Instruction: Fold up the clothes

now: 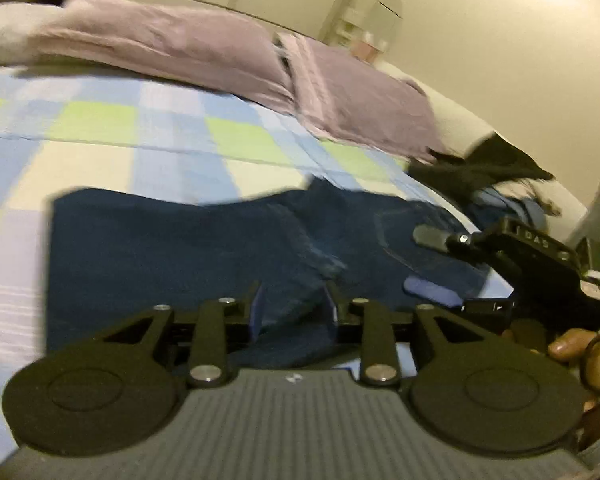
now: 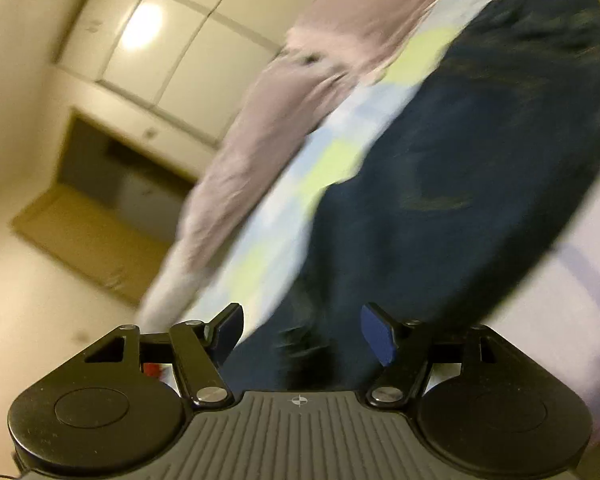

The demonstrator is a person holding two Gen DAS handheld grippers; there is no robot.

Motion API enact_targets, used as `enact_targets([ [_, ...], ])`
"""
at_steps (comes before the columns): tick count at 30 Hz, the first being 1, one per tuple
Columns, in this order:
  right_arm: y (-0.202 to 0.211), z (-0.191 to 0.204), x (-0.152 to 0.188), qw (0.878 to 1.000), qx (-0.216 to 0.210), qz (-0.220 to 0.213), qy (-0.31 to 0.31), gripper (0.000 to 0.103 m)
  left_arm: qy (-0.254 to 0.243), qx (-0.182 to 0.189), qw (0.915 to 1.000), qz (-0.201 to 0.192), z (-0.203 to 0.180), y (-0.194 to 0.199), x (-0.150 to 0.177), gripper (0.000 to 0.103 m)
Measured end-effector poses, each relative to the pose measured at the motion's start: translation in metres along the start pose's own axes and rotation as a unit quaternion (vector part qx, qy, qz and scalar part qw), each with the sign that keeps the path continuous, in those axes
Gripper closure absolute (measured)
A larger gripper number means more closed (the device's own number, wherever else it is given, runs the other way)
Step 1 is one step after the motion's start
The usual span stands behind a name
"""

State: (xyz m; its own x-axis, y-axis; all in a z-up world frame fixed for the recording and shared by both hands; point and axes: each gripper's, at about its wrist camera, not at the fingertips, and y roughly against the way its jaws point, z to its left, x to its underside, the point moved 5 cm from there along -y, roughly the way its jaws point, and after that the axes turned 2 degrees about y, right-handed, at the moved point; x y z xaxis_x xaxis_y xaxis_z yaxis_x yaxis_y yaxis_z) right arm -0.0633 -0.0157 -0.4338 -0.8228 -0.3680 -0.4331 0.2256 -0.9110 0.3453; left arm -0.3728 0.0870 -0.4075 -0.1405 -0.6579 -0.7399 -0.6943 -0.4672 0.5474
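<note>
Two tools over dark blue jeans (image 1: 180,248) spread flat on a checked bed cover (image 1: 140,140). Left tool (image 1: 294,312) at six o'clock, partly open, nothing gripped, cloth beneath. Right tool (image 2: 302,334) at four o'clock in left view, wide open, empty. Purple pillows (image 1: 172,40) at twelve.

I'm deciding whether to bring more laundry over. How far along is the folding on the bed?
Done, apparently: the dark blue jeans lie flattish on the checked bedspread, seemingly folded over once. In hand: nothing; the left gripper and right gripper both stand open over the denim, gripping no cloth. Left: probably further folds, plus the heap of dark clothes at the bed's edge.
</note>
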Motion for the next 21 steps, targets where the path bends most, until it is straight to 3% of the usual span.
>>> enact_targets([
  [4, -0.042, 0.003, 0.01, 0.995, 0.05, 0.083, -0.021, 0.038, 0.053, -0.034, 0.9979, -0.012, 0.043, 0.015, -0.004, 0.081],
  [9, -0.07, 0.009, 0.008, 0.993, 0.082, 0.089, -0.007, 0.051, 0.104, -0.059, 0.9928, -0.015, 0.088, 0.022, -0.004, 0.081],
  [10, -0.076, 0.009, 0.008, 0.992, 0.093, 0.086, -0.003, 0.077, 0.11, -0.062, 0.9919, -0.018, 0.095, 0.022, -0.004, 0.081],
  [11, -0.077, 0.013, 0.011, 0.992, 0.098, 0.078, 0.019, 0.089, 0.116, -0.062, 0.991, -0.021, 0.1, 0.024, -0.005, 0.081],
  [13, -0.078, 0.023, 0.016, 0.99, 0.105, 0.062, 0.067, 0.089, 0.123, -0.056, 0.9905, -0.027, 0.105, 0.028, -0.005, 0.081],
  [15, -0.063, 0.057, 0.025, 0.98, 0.075, 0.006, 0.183, 0.09, 0.124, -0.047, 0.9906, -0.031, 0.106, 0.032, -0.006, 0.082],
  [17, -0.038, 0.08, 0.027, 0.971, 0.038, -0.042, 0.231, 0.09, 0.12, -0.041, 0.9915, -0.029, 0.104, 0.029, -0.008, 0.084],
  [21, -0.02, 0.034, 0.019, 0.976, 0.122, -0.056, 0.174, 0.09, 0.108, -0.037, 0.9934, -0.01, 0.097, 0.007, -0.007, 0.084],
])
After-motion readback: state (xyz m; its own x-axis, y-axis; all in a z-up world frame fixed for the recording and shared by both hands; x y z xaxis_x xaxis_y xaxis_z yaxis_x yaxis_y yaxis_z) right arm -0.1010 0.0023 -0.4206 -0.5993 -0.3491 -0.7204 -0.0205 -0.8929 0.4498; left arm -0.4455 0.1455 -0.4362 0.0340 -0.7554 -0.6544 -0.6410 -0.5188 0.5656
